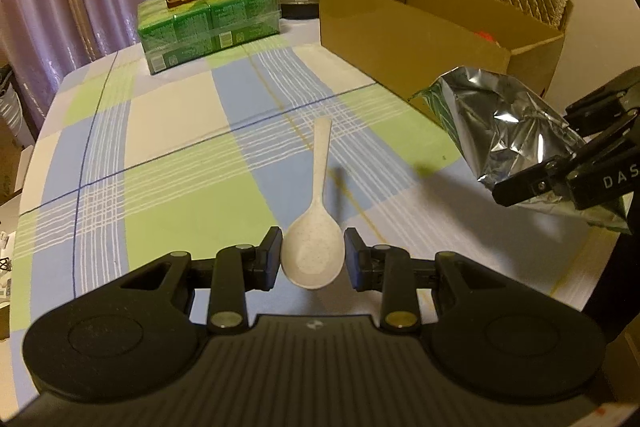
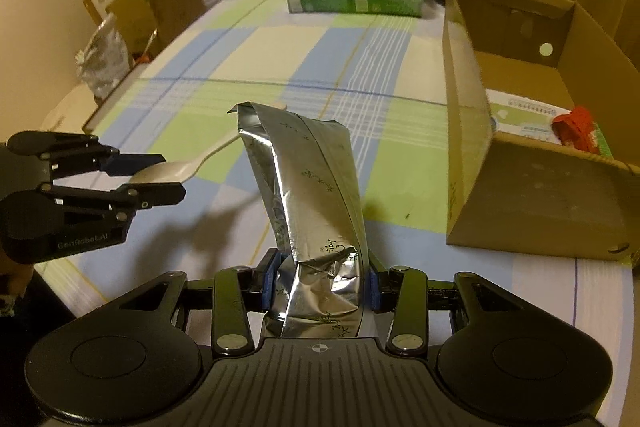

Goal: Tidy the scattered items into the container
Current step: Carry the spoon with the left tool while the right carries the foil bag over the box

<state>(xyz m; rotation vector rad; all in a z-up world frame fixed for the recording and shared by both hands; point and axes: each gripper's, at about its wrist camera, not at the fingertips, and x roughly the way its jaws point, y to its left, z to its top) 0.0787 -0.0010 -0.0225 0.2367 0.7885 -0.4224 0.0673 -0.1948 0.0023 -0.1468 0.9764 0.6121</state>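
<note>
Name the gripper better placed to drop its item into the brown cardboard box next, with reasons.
Right gripper: its silver foil pouch hangs beside the brown cardboard box; the left gripper, holding the white plastic spoon, sits farther away.

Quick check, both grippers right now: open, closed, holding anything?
Left gripper: closed on the white spoon, gripping its bowl.
Right gripper: closed on the silver foil bag.

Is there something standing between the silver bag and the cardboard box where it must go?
Nothing visible. The right gripper holds the foil bag above bare tablecloth; only the cardboard box near wall must be cleared.
</note>
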